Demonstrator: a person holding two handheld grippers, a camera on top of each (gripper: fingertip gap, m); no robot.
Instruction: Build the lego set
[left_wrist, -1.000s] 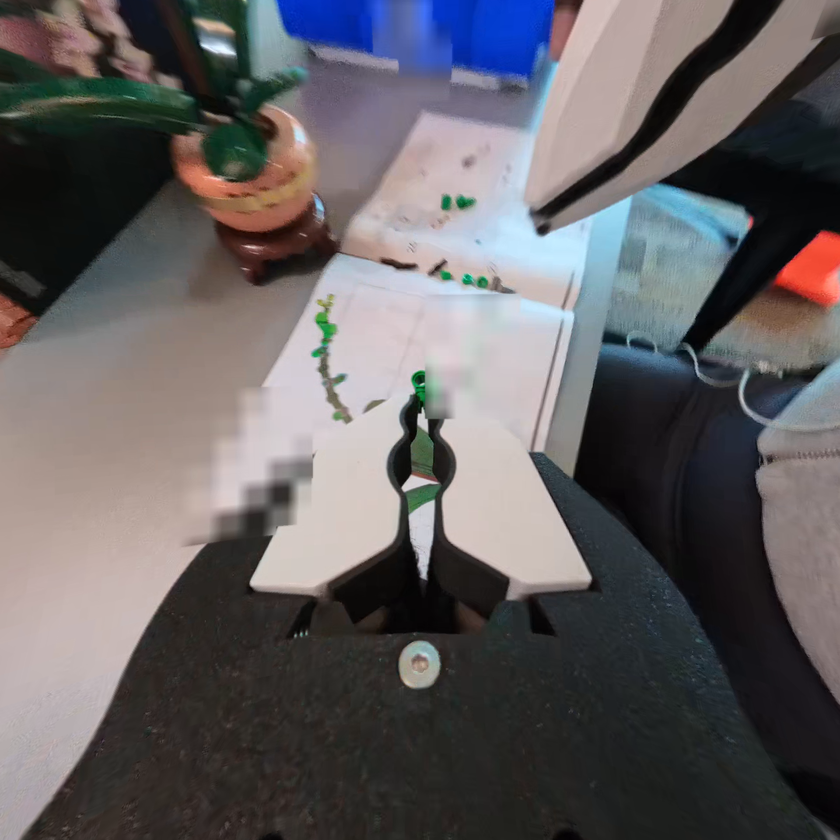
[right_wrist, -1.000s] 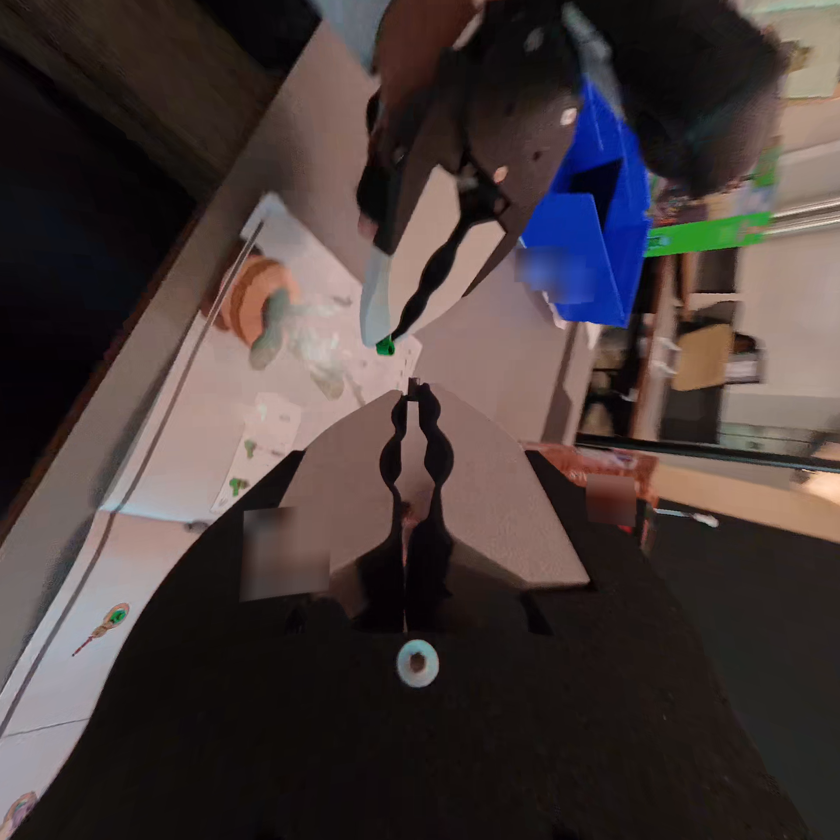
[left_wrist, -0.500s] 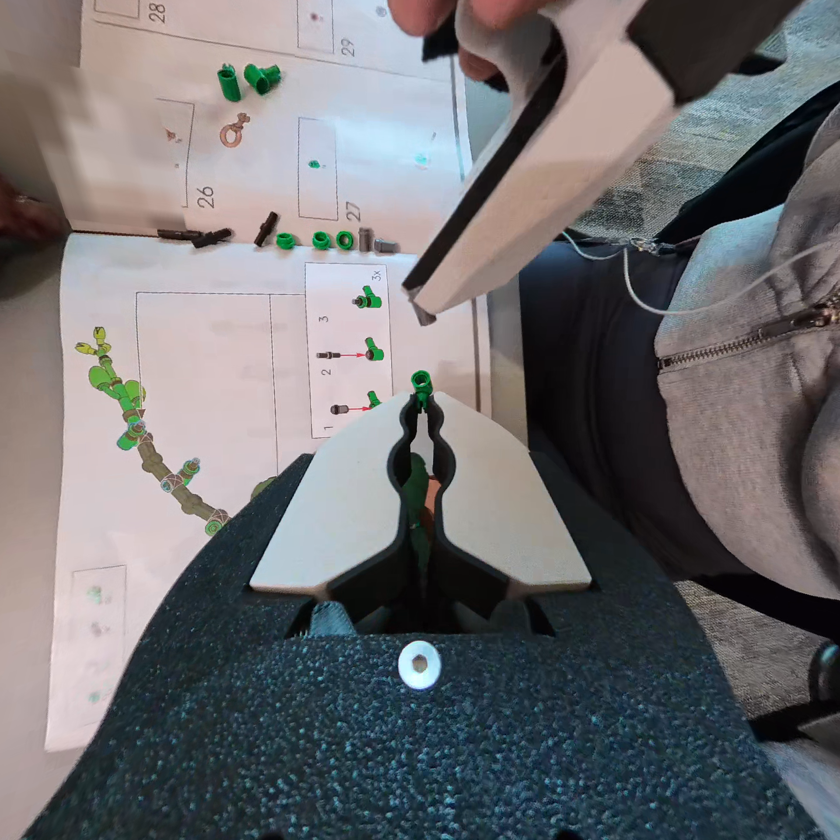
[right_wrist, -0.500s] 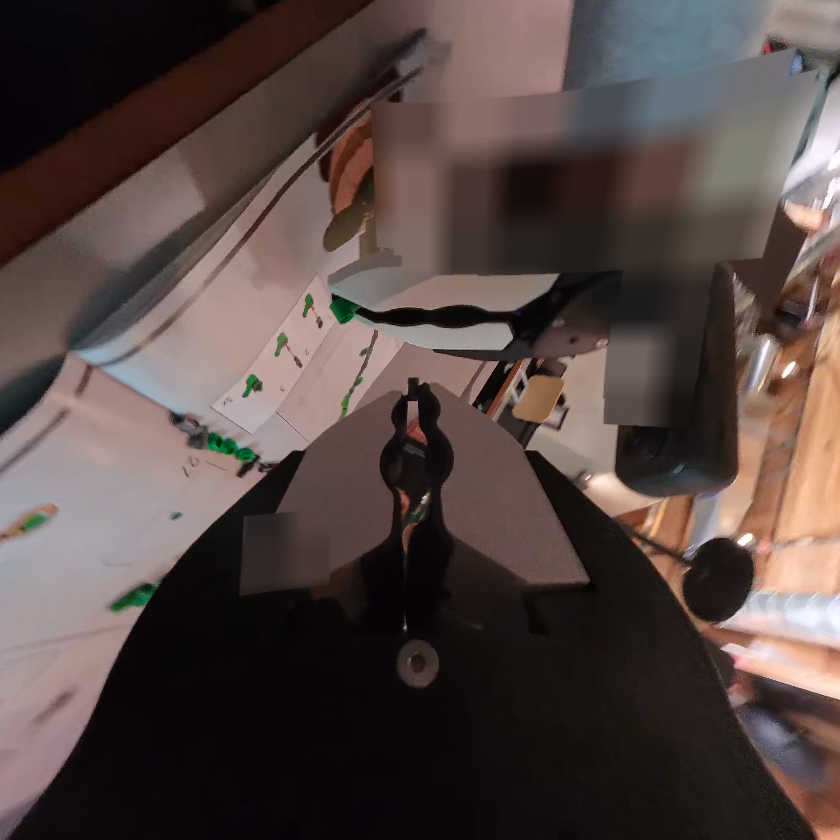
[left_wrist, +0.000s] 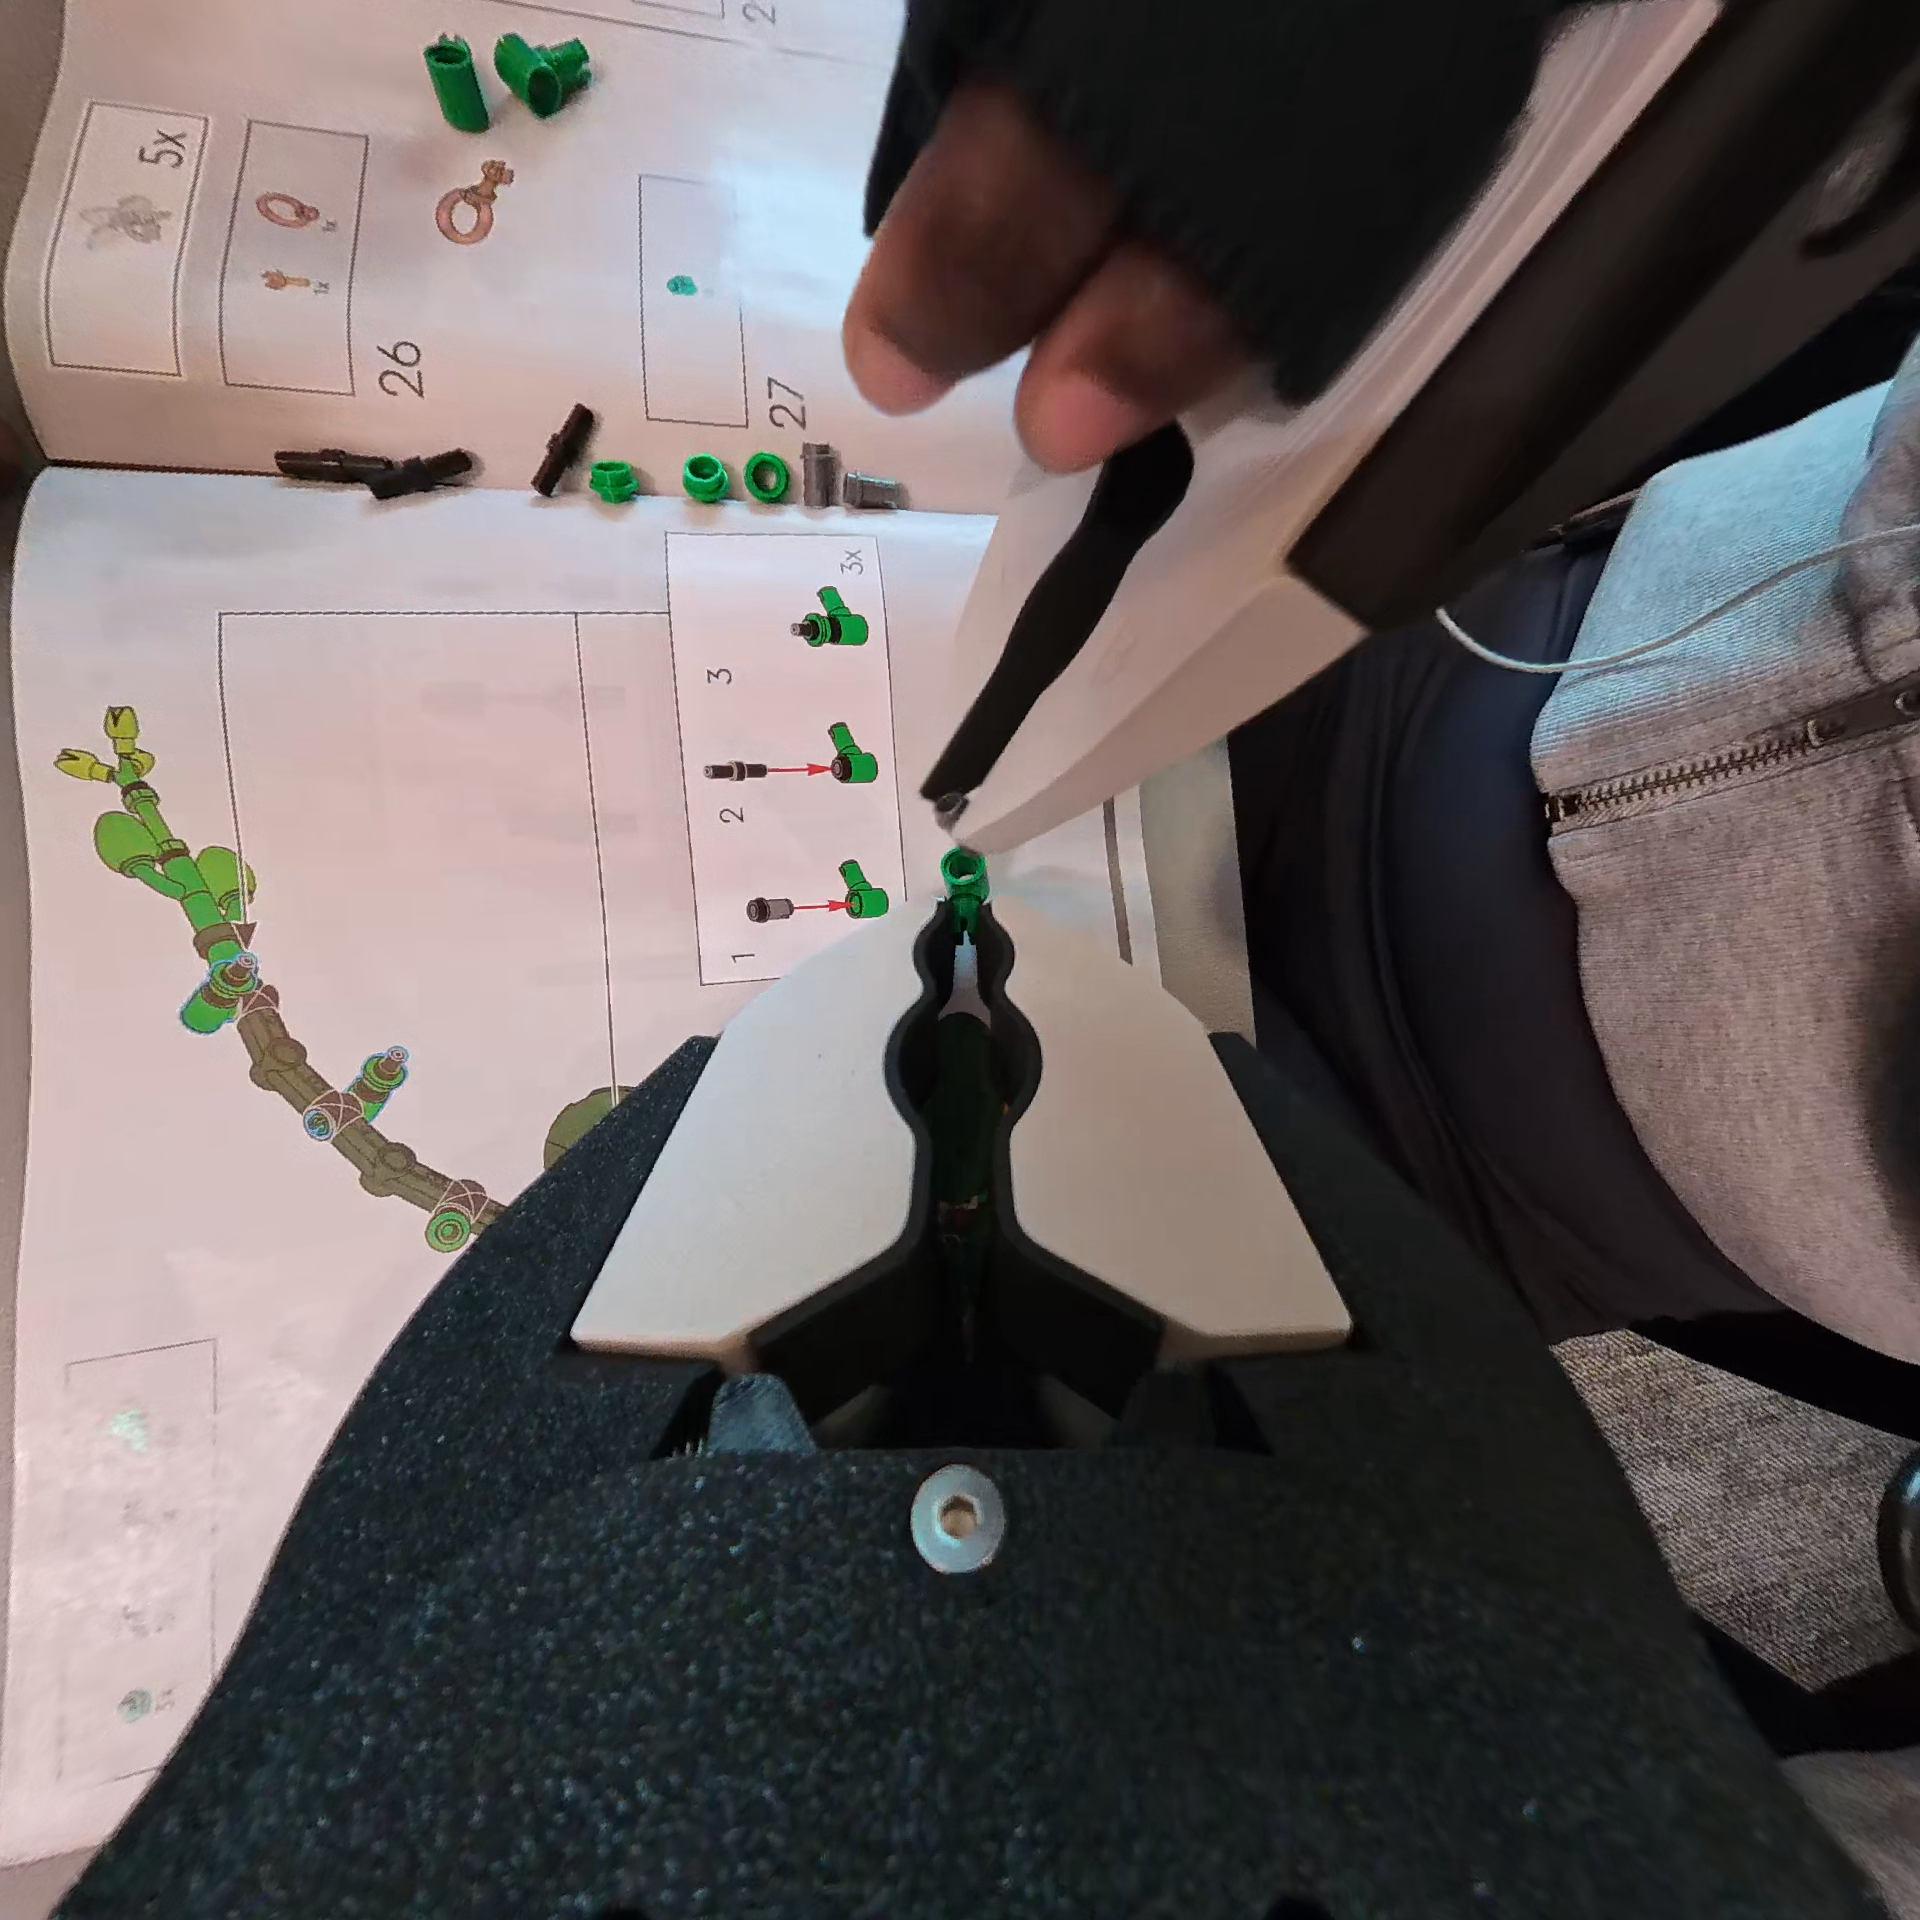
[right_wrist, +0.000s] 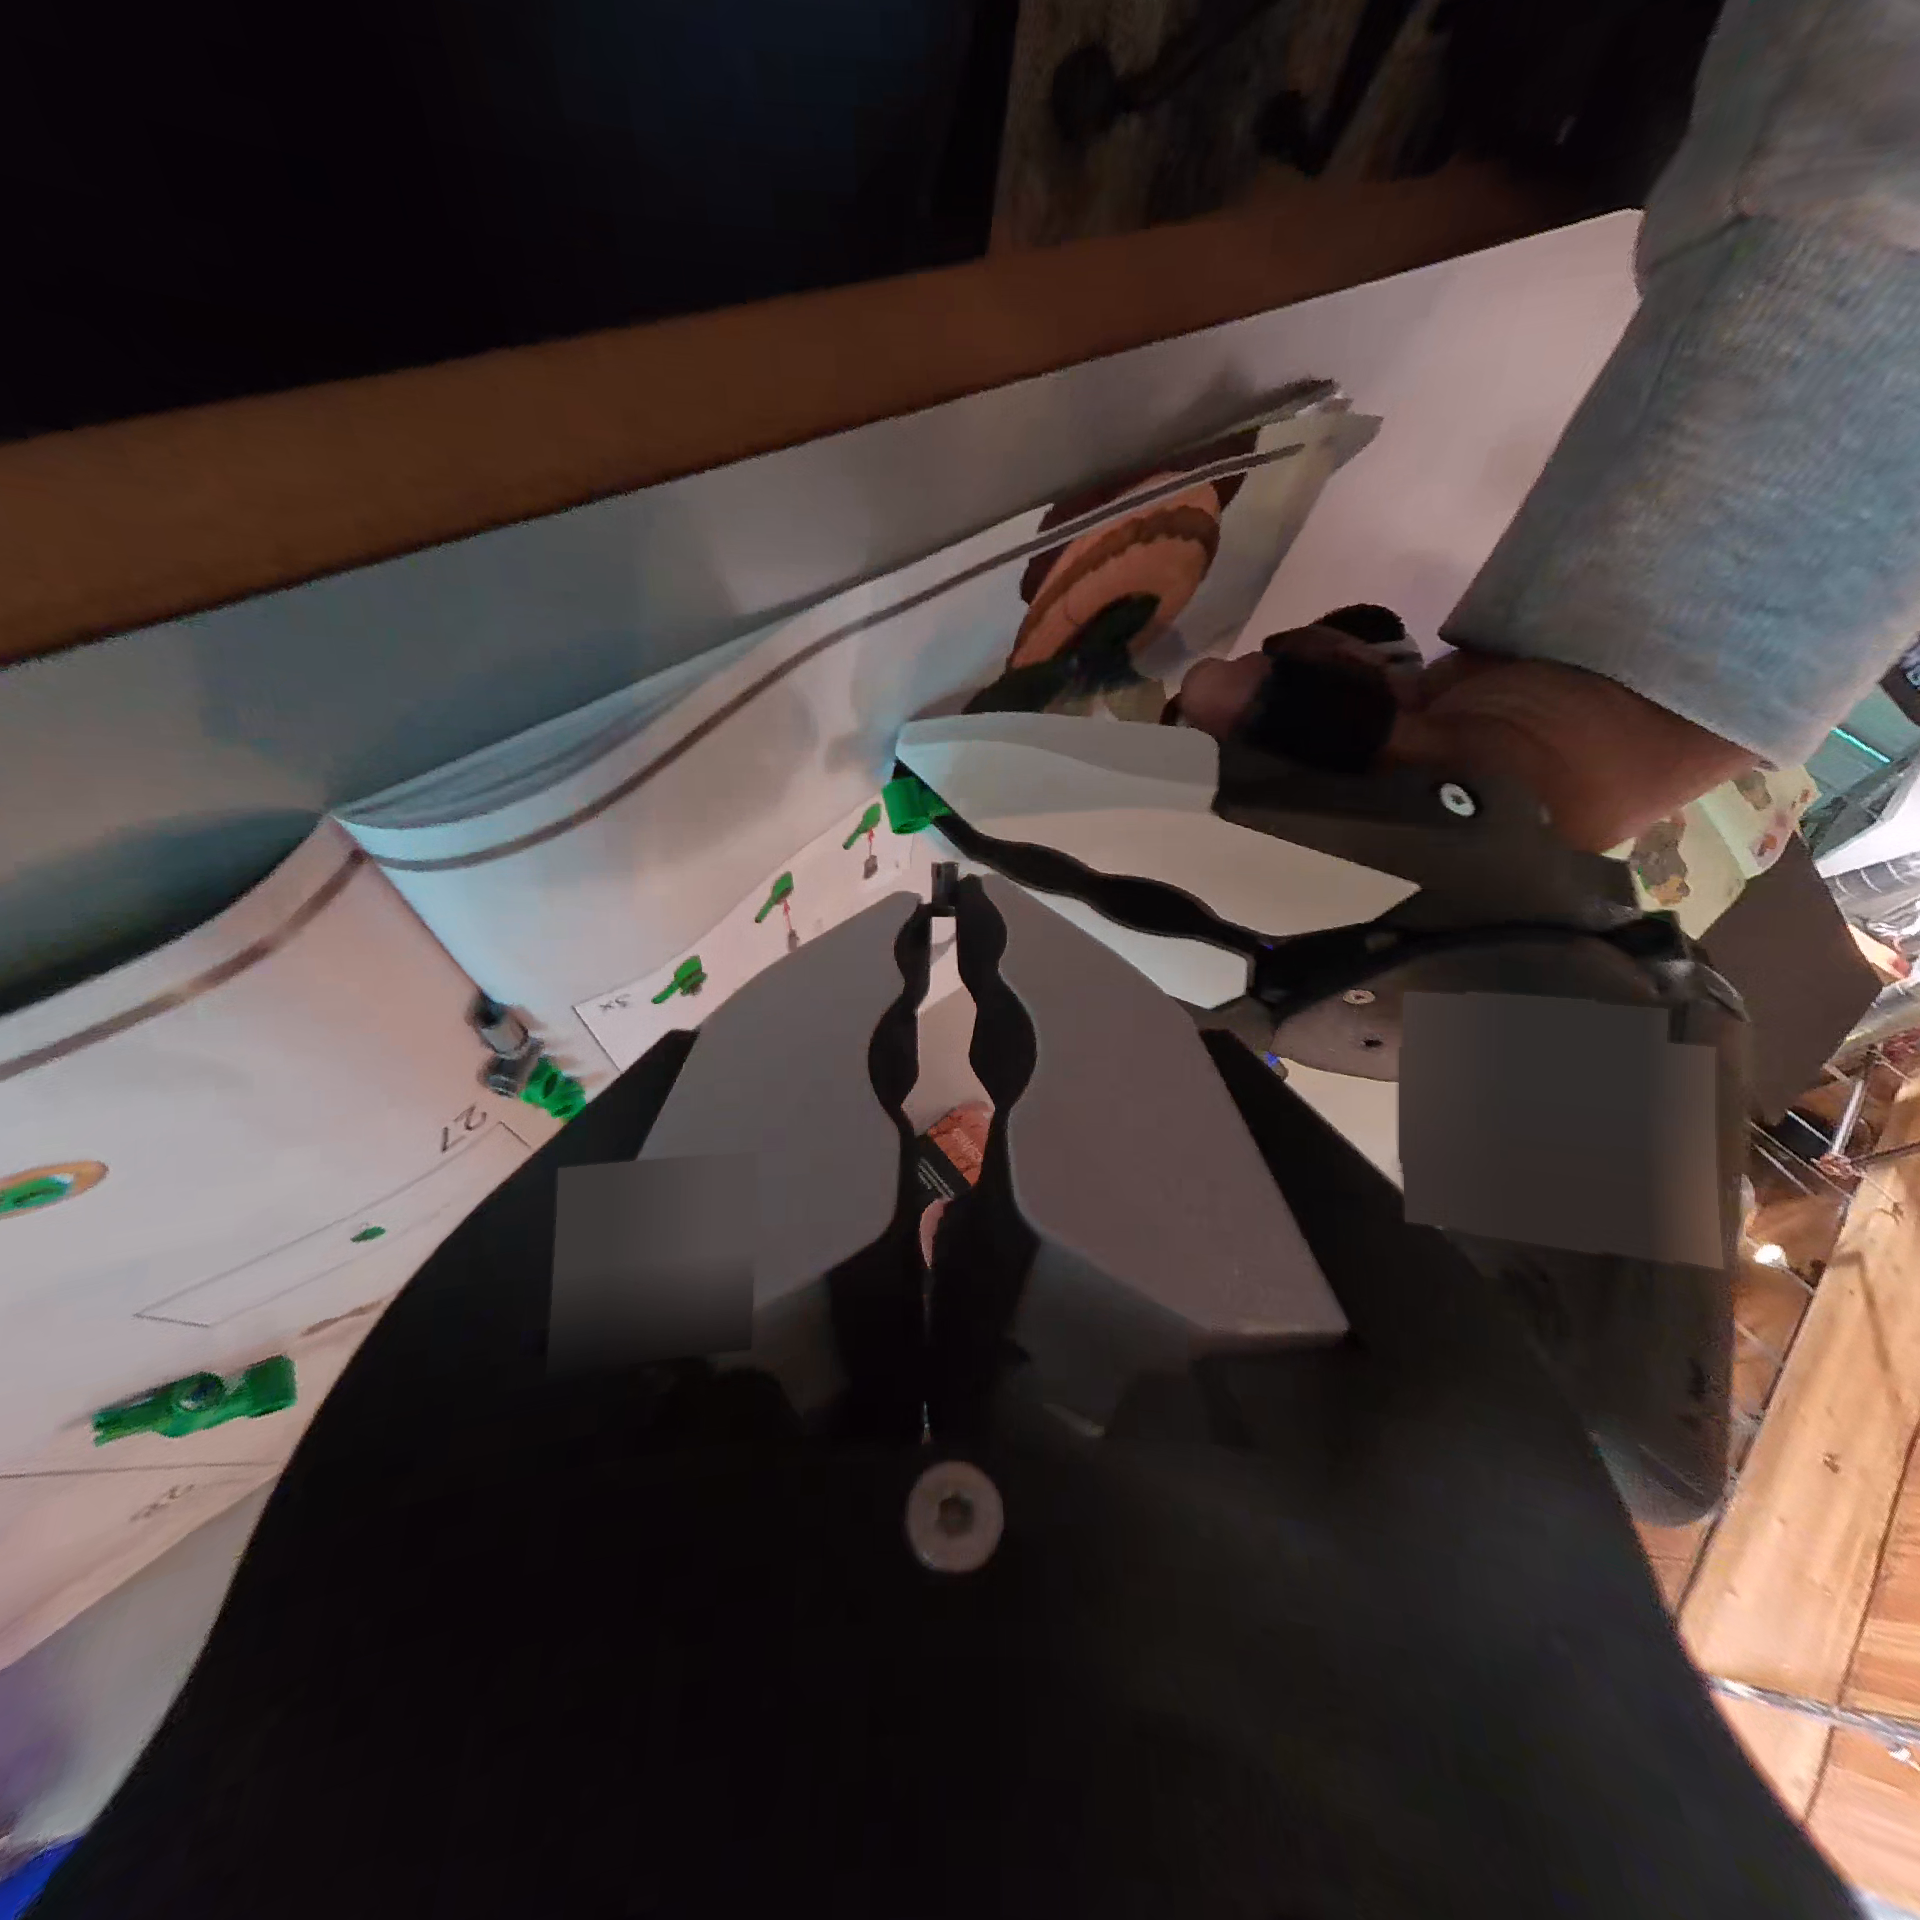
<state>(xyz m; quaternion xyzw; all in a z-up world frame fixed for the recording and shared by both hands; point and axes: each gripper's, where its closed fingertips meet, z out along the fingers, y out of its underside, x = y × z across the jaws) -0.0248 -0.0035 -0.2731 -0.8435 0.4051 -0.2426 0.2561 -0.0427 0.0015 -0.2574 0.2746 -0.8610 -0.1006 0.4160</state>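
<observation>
Pinching small parts at both tips: left gripper (left_wrist: 964, 920) clamped on a green connector (left_wrist: 963, 878), right gripper (right_wrist: 943, 902) clamped on a dark grey pin (right_wrist: 943, 885), held close together over the open booklet (left_wrist: 436, 727).
Best done by lining pin end square with connector hole, pushing slowly; no containers seen, loose green rings (left_wrist: 732, 478) sit on the booklet fold.

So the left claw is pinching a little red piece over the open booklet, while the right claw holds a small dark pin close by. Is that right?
Not quite: the piece in the left claw is green, not red, as the left wrist view shows. The rest stands: it is over the open booklet, and the right claw holds a small dark pin close by.
</observation>
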